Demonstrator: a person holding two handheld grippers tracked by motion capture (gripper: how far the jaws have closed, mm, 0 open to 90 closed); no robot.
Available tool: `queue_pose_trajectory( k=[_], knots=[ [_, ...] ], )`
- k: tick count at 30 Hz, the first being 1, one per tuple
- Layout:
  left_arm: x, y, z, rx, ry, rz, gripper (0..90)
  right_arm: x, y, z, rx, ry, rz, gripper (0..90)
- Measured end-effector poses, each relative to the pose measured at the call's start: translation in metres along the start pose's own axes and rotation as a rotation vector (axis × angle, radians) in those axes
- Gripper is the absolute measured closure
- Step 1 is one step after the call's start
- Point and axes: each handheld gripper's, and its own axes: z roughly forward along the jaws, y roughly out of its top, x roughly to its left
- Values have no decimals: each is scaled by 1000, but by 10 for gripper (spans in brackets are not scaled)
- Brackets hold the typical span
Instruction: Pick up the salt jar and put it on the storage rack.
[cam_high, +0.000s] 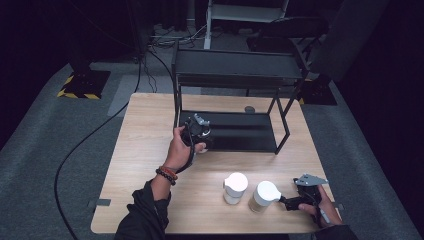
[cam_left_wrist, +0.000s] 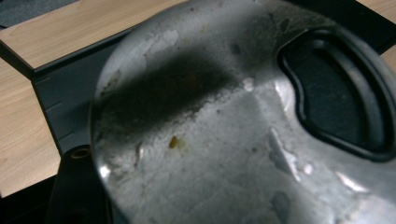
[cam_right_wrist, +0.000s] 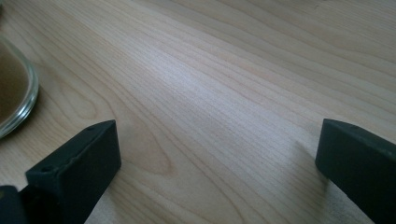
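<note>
Dim room; overhead light brightens the table (cam_high: 150, 120); close views are soft, shadowed, with glare.

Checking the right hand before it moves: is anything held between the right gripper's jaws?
No: the right gripper has its jaws spread wide over the bare wooden table.

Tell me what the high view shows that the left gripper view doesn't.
High view alone: the whole table, two white-lidded jars and near its front edge, the right gripper beside them, and the left hand at the shelf. Left gripper view alone: a close look at a worn silvery lid with a dark oval opening, held right against the camera. Both: the black shelf and the wooden tabletop.
</note>
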Motion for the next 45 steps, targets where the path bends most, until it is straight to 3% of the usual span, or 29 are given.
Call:
queue_pose_trajectory(
  k=[18,45],
  knots=[
    [1,22,17,25,29,-11,302,0,0,0,0,0,0,0],
    [5,40,43,62,63,-48,302,0,0,0,0,0,0,0]
  ],
)
